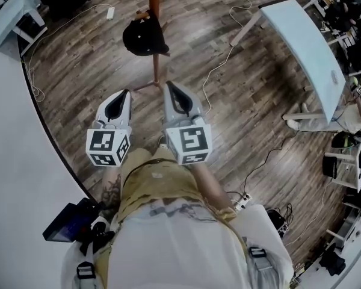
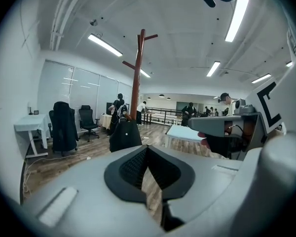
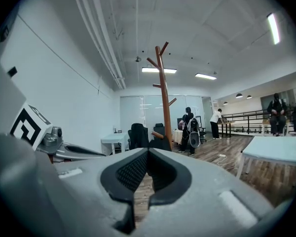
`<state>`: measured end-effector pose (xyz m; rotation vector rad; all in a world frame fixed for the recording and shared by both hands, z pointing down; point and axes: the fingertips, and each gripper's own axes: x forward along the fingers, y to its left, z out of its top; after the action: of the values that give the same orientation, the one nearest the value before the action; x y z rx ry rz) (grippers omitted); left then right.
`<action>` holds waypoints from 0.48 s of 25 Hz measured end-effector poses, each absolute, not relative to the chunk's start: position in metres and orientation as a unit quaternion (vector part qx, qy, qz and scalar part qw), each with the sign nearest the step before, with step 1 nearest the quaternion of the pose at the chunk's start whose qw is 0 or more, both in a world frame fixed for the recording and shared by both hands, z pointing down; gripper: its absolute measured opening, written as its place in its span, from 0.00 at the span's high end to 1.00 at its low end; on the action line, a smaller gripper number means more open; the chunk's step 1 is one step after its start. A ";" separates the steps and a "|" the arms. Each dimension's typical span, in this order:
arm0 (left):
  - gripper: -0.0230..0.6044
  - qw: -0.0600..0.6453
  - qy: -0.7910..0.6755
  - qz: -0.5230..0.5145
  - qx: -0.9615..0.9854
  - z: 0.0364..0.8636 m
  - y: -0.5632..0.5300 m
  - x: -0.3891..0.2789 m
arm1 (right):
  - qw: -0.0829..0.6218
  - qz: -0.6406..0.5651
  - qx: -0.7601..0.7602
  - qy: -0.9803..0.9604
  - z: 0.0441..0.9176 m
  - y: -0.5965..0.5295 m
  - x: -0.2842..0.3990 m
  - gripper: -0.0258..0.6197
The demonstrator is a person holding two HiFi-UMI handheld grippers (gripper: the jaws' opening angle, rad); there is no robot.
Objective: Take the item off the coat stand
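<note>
left gripper (image 1: pixel 126 93), right gripper (image 1: pixel 168 84): jaws seen shut, nothing held | black item (image 1: pixel 145 38) hung on coat stand (image 1: pixel 153 5): judged soft, light, floppy | hold best taken at its hung top

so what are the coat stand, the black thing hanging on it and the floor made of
Coat stand: probably wood, reddish-brown, smooth satin finish, with angled peg branches.
Black hanging item: looks like soft matte fabric, since it sags; exact type unclear.
Floor: wood or wood-look planks, grey-brown grain with visible seams.
</note>
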<state>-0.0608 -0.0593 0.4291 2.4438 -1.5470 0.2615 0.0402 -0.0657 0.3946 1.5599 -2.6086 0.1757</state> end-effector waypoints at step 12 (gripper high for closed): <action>0.96 0.144 -0.512 0.098 0.841 0.452 -0.124 -0.071 | 0.066 0.083 0.543 -0.833 0.419 -0.126 0.034 0.96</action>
<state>-0.0712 -0.1237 0.4519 2.4250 -1.4757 0.2812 0.0343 -0.1256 0.4193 1.6390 -2.5121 0.2502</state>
